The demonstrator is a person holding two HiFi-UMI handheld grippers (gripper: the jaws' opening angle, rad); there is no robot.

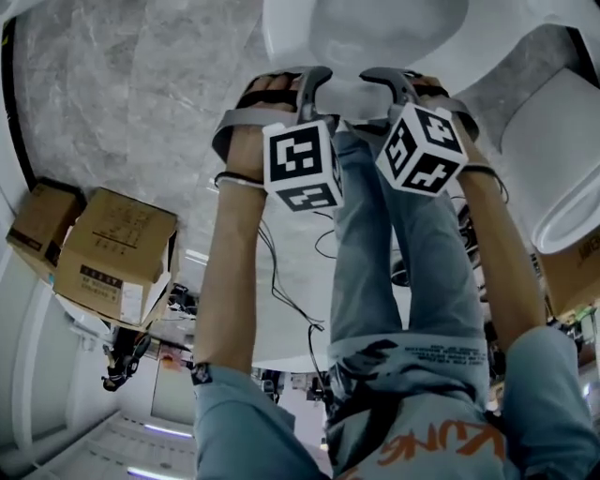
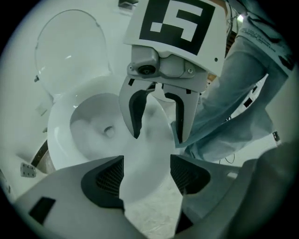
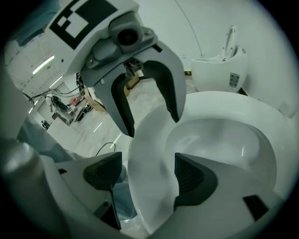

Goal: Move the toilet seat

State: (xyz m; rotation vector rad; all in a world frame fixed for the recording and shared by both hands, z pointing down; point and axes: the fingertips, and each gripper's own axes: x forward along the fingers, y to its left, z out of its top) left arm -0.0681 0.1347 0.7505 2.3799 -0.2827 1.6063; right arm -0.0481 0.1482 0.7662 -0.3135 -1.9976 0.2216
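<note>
A white toilet (image 1: 384, 28) stands in front of me, its lid (image 2: 70, 46) raised at the back. A wide white ring (image 3: 149, 158), seemingly the seat, lies flat on the bowl (image 2: 100, 126). Both grippers are at its front edge, side by side and facing each other. My left gripper (image 1: 292, 89) (image 2: 147, 177) is open, and the front rim (image 2: 145, 158) passes between its pads without touching them. My right gripper (image 1: 412, 89) (image 3: 145, 177) is open too, astride the same rim with a gap on each side. Each gripper shows in the other's view: the right gripper (image 2: 158, 135) and the left gripper (image 3: 152, 123).
A second white toilet (image 1: 562, 159) (image 3: 219, 65) stands to the right. Two cardboard boxes (image 1: 112, 248) sit on the marbled floor at left. The person's jeans-clad legs (image 1: 394, 244) are right below the grippers, and thin cables (image 1: 291, 281) trail across the floor.
</note>
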